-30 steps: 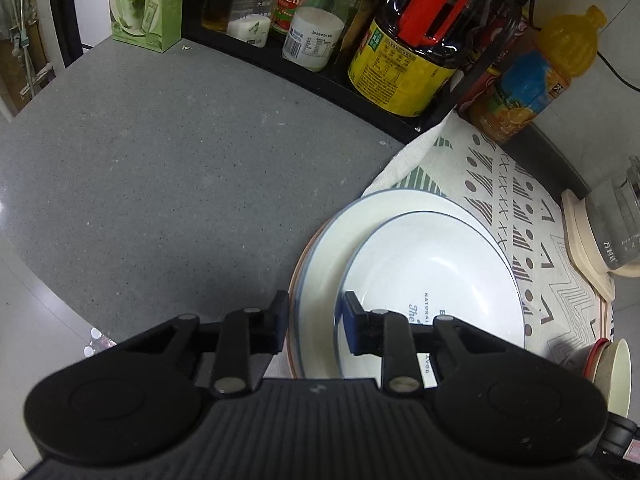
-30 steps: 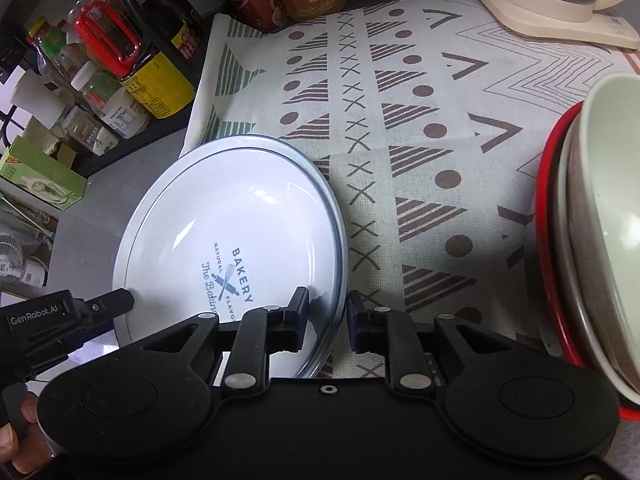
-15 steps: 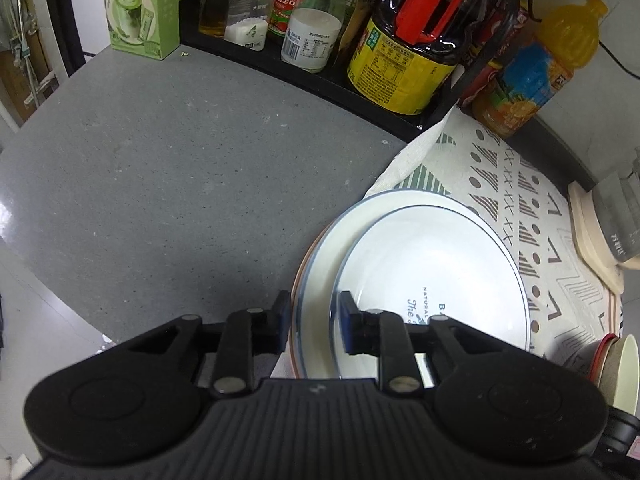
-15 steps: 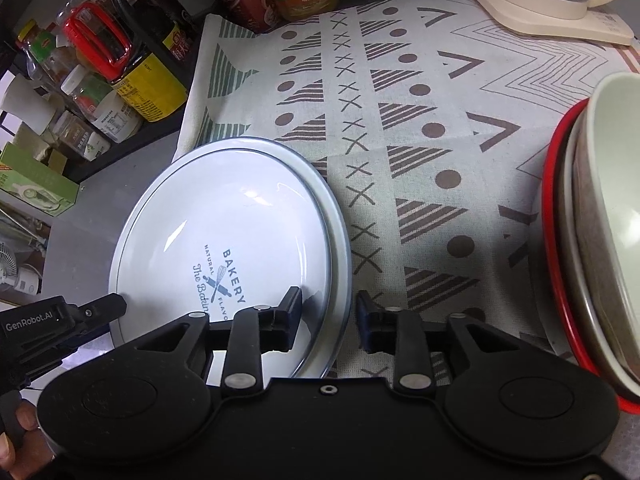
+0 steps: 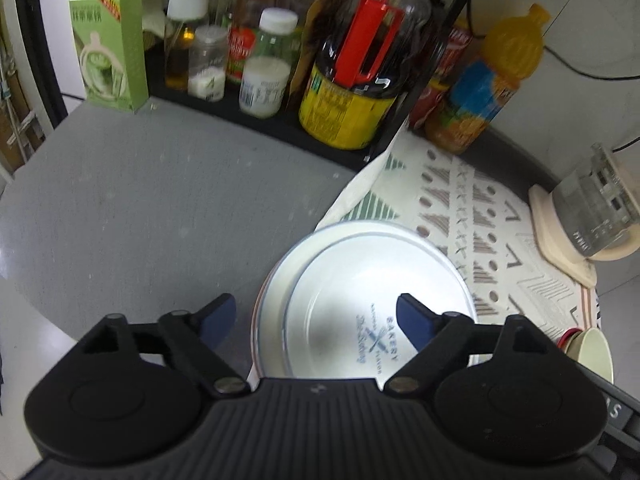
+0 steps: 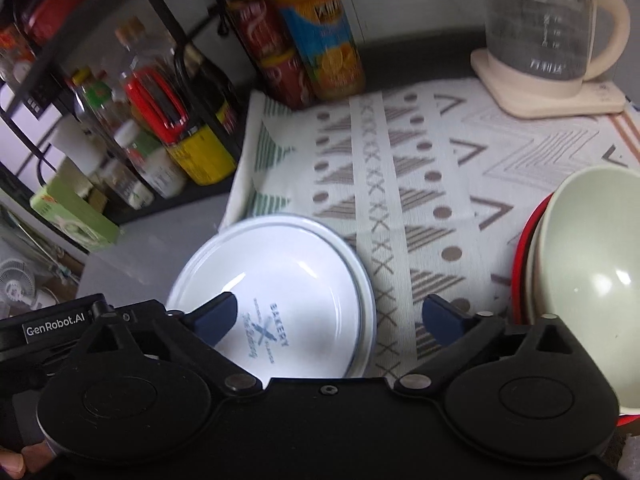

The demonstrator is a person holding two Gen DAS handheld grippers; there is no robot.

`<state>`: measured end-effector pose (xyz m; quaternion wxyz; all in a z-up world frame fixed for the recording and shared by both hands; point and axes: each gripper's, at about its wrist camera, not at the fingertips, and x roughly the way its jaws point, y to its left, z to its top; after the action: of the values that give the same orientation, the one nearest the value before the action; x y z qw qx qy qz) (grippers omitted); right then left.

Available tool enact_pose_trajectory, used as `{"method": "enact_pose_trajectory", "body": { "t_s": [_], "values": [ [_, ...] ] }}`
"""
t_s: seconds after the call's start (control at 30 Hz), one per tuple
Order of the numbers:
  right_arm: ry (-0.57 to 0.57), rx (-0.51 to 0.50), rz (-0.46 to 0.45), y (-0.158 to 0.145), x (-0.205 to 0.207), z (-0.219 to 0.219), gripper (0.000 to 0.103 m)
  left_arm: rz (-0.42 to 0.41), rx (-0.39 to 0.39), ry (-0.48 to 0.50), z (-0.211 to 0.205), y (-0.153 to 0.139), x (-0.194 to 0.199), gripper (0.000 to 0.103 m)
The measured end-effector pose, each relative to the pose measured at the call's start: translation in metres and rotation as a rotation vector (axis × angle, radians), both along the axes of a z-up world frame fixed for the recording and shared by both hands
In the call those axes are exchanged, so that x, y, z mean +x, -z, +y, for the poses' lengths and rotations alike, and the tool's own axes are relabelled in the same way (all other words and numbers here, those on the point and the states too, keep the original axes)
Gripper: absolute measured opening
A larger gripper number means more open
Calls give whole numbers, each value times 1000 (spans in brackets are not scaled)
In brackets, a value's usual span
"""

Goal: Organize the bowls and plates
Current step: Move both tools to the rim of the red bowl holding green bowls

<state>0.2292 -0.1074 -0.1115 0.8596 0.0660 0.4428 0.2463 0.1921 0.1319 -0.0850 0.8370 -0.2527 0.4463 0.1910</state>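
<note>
A white plate printed "BAKERY" (image 5: pixel 360 280) (image 6: pixel 288 276) lies on top of a larger white plate (image 5: pixel 272 292), at the left edge of a patterned cloth (image 6: pixel 420 168). My left gripper (image 5: pixel 316 312) hovers over the stack's near rim with its jaws opening wide; its pads touch nothing. My right gripper (image 6: pixel 330 310) hangs above the plate's right rim, jaws also opening, with nothing pressed between them. A pale green bowl (image 6: pixel 596 280) (image 5: pixel 596 352) sits nested in a red-rimmed bowl (image 6: pixel 520 268) at the right. The left gripper's body (image 6: pixel 56 328) shows at the lower left of the right wrist view.
A black rack of bottles and jars (image 5: pixel 352 92) lines the back, with a green box (image 5: pixel 108 48) at its left. An orange juice bottle (image 5: pixel 488 92) and a glass kettle (image 6: pixel 536 28) stand behind the cloth. Grey counter (image 5: pixel 140 208) spreads to the left.
Both grippers were nearly shut at the plate's rim; their jaws have sprung wide apart and let go. Both have risen, so the plates look smaller and farther away.
</note>
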Motion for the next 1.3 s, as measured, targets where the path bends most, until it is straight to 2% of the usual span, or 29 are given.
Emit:
{"method": "enact_pose_trajectory", "body": {
  "t_s": [0.2, 0.67, 1.3],
  "values": [
    [25, 18, -48, -15, -9, -15, 103, -43, 1, 37, -10, -14, 3, 103],
    [110, 57, -128, -46, -16, -71, 103, -115, -10, 161, -52, -36, 18, 103],
    [284, 88, -128, -40, -18, -159, 103, -103, 6, 345, -138, -51, 51, 103]
  ]
}}
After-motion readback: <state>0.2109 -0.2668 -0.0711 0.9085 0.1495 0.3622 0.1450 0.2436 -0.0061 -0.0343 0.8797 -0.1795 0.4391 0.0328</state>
